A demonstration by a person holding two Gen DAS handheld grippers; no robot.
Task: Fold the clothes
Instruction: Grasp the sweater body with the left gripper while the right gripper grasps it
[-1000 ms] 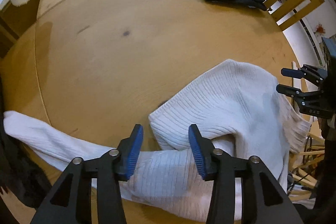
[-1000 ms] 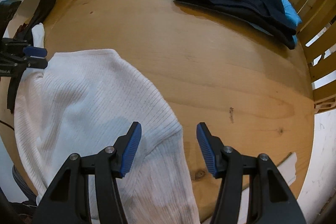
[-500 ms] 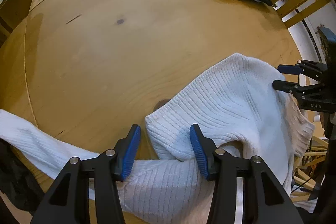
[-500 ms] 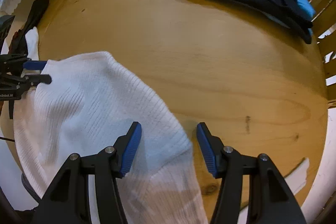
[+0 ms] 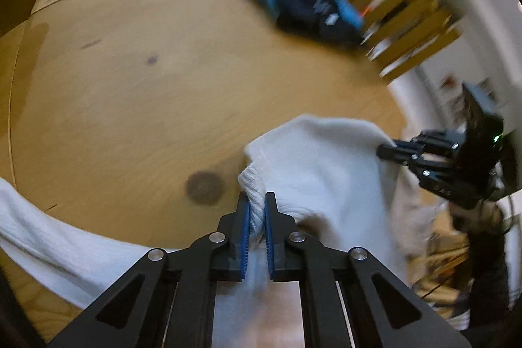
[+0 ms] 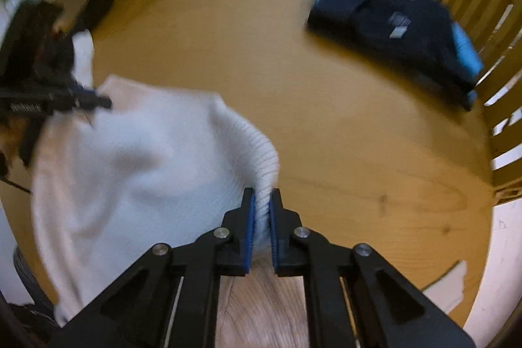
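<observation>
On the left, our left gripper [image 5: 257,211] has its jaws clamped on a bunched edge of the white sweater [image 5: 326,165]. The sweater lies rumpled on the round wooden counter [image 5: 163,70], one sleeve [image 5: 42,234] trailing off. Our right gripper [image 6: 261,211] pinches another edge. Far right, dark clothes [image 6: 391,18] sit folded; we judge this sweater's folding barely begun.

A home: round wooden table [image 5: 163,61], slatted chair [image 5: 401,5], folded clothes [image 6: 391,18].
</observation>
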